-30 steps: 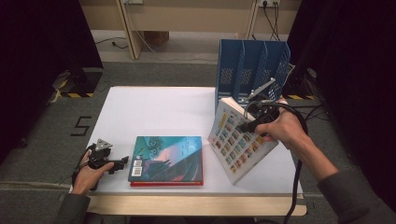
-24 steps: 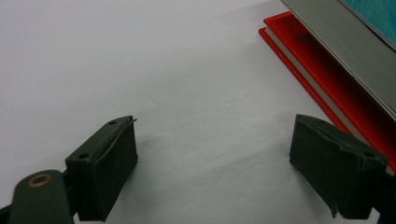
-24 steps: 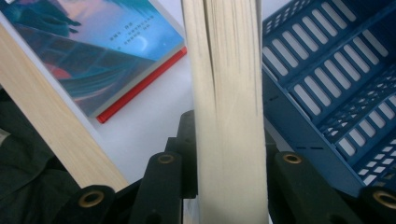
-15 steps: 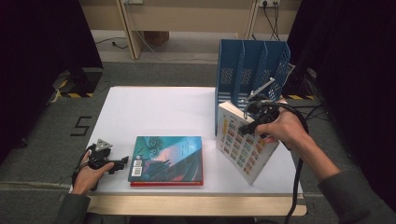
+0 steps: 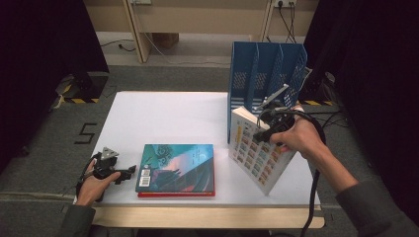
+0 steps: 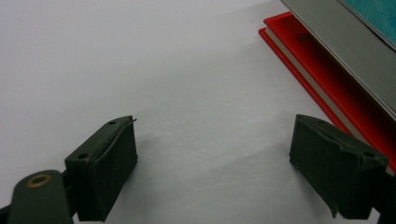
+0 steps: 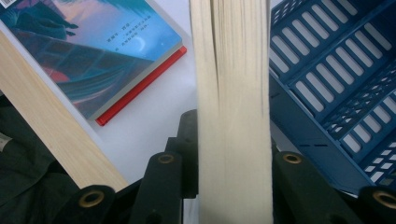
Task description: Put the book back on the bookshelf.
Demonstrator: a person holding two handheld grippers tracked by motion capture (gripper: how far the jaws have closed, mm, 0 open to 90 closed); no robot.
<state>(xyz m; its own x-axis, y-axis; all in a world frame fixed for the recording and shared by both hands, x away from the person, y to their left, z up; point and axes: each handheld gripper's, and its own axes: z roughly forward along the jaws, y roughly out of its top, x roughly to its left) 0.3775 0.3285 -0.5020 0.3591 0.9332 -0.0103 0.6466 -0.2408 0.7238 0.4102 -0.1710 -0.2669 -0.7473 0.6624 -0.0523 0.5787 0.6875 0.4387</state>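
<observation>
High view: right gripper (image 5: 267, 129) clamps the book (image 5: 257, 150) — tilted, lower corner on the table (image 5: 163, 118), beside the blue rack (image 5: 264, 74); left gripper (image 5: 121, 173) gapes empty near stacked books (image 5: 178, 169).

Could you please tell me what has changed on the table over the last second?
The right gripper, shut on the white book, has tipped it up from leaning flat towards standing on its edge beside the blue file rack. The left gripper stayed open on the table, and the stacked books did not move.
</observation>
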